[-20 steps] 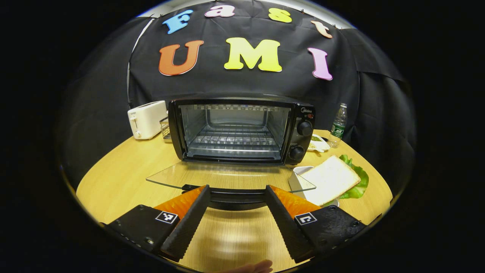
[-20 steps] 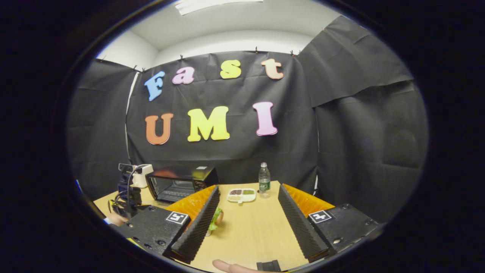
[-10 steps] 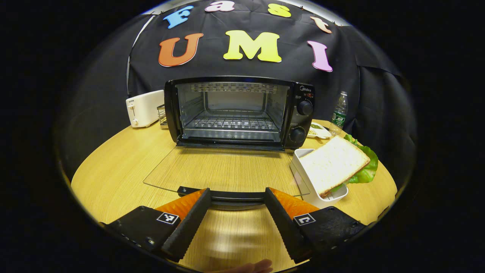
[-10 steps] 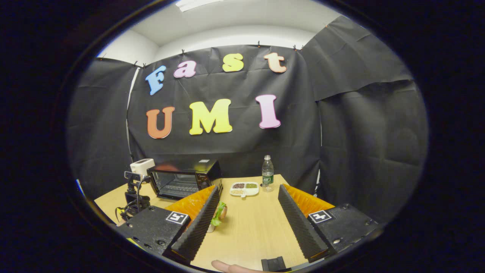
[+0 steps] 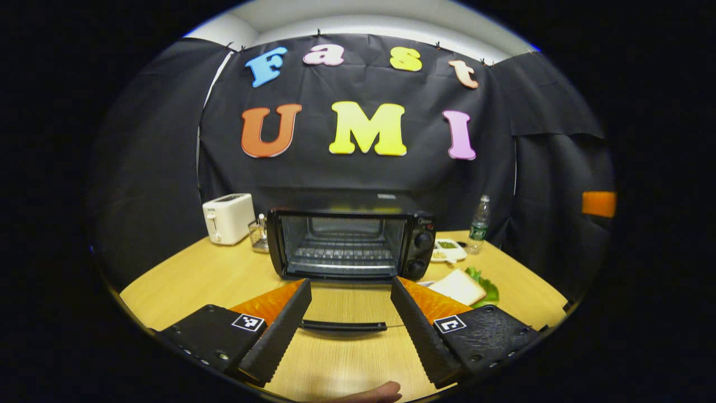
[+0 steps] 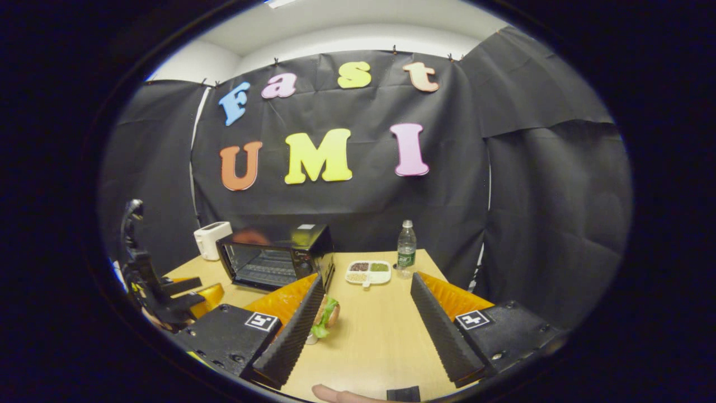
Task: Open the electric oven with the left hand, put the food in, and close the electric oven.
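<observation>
The black electric oven (image 5: 347,243) stands at the middle of the round table with its glass door folded down flat; the door handle (image 5: 342,326) lies between my left gripper's fingers without touching them. My left gripper (image 5: 349,288) is open and holds nothing, a short way back from the door. The food, a bread slice over lettuce (image 5: 461,286), sits right of the oven door. In the right gripper view the oven (image 6: 274,254) is far left and the food (image 6: 324,316) peeks out beside one finger. My right gripper (image 6: 367,282) is open, with nothing in it.
A white toaster (image 5: 228,217) and a small rack stand left of the oven. A water bottle (image 5: 479,224) and a sectioned snack dish (image 5: 447,250) are at the back right. The wooden table (image 5: 190,280) ends close behind them at the black cloth.
My left gripper has drawn back and up from the door handle, so the oven looks smaller. The door stays down. In the right gripper view the left gripper rose at the left edge.
</observation>
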Available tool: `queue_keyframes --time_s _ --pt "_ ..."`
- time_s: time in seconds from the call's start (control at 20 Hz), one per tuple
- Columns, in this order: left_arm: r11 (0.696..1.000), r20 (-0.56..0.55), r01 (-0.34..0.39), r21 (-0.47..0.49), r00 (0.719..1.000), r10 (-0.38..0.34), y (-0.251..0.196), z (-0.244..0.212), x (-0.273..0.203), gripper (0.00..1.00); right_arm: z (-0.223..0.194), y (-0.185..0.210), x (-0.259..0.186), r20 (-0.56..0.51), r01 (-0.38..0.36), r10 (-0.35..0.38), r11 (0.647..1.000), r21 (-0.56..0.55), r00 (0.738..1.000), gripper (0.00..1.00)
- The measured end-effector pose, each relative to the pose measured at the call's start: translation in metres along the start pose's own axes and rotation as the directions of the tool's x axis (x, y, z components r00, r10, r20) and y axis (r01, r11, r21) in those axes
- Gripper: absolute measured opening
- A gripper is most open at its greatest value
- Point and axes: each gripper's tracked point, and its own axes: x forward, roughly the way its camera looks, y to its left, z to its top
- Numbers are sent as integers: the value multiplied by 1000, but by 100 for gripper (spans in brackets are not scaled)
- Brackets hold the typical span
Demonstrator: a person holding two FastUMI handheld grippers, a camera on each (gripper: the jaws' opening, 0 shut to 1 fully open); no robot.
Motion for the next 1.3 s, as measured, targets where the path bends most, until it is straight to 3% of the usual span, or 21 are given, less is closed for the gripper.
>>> queue_keyframes --time_s 0.05,0.1,0.15,0.2,0.3,0.4,0.6,0.65,0.7,0.75,0.8,0.85,1.0,1.05,1.15,1.2,1.25,1.3 --pt "1000 41 -11 7 999 11 3 18 -9 94 -4 -2 12 -28 -3 3 1000 3 1000 100" --pt "1000 80 -20 13 997 19 9 33 -16 94 -9 -1 26 -62 -11 11 1000 14 998 89" --pt "1000 109 -21 20 994 19 12 46 -23 94 -17 0 39 -105 -24 27 999 30 994 100" --pt "999 134 -30 23 991 26 13 56 -33 94 -27 5 53 -149 -50 57 997 53 987 100" --pt "998 170 -59 34 984 53 22 70 -49 94 -44 20 78 -240 -122 146 986 110 960 99" --pt "995 195 -86 47 978 75 28 82 -60 94 -65 29 100 -339 -174 227 968 180 913 97" --pt "990 226 -122 75 969 103 34 98 -75 94 -104 46 127 -502 -243 382 916 320 776 94" --pt "989 232 -128 78 967 107 34 101 -77 93 -110 51 131 -523 -255 413 902 349 746 82" --pt "990 231 -119 74 968 100 31 101 -79 94 -116 56 136 -536 -263 450 883 390 714 94" --pt "992 229 -110 65 969 92 29 101 -80 94 -121 63 140 -552 -269 486 862 429 677 93" --pt "993 227 -103 57 970 87 27 102 -81 94 -127 69 142 -565 -272 520 842 467 641 80" --pt "993 225 -107 52 970 92 27 103 -81 93 -133 74 144 -580 -273 549 824 497 601 92" --pt "991 223 -120 51 969 106 30 102 -79 95 -155 87 143 -617 -208 627 762 614 476 91" --pt "990 222 -129 48 968 116 32 101 -78 95 -157 89 142 -618 -185 647 743 644 446 90" --pt "989 215 -143 46 968 130 37 99 -76 95 -163 91 145 -614 -146 667 719 680 422 85" --pt "988 210 -147 44 968 134 38 97 -77 95 -163 90 147 -610 -137 668 714 686 425 81" --pt "988 205 -148 44 969 136 39 96 -76 95 -164 91 149 -604 -135 670 710 691 433 72" --pt "988 200 -149 44 970 138 40 94 -75 95 -164 91 148 -602 -140 672 709 692 431 51"
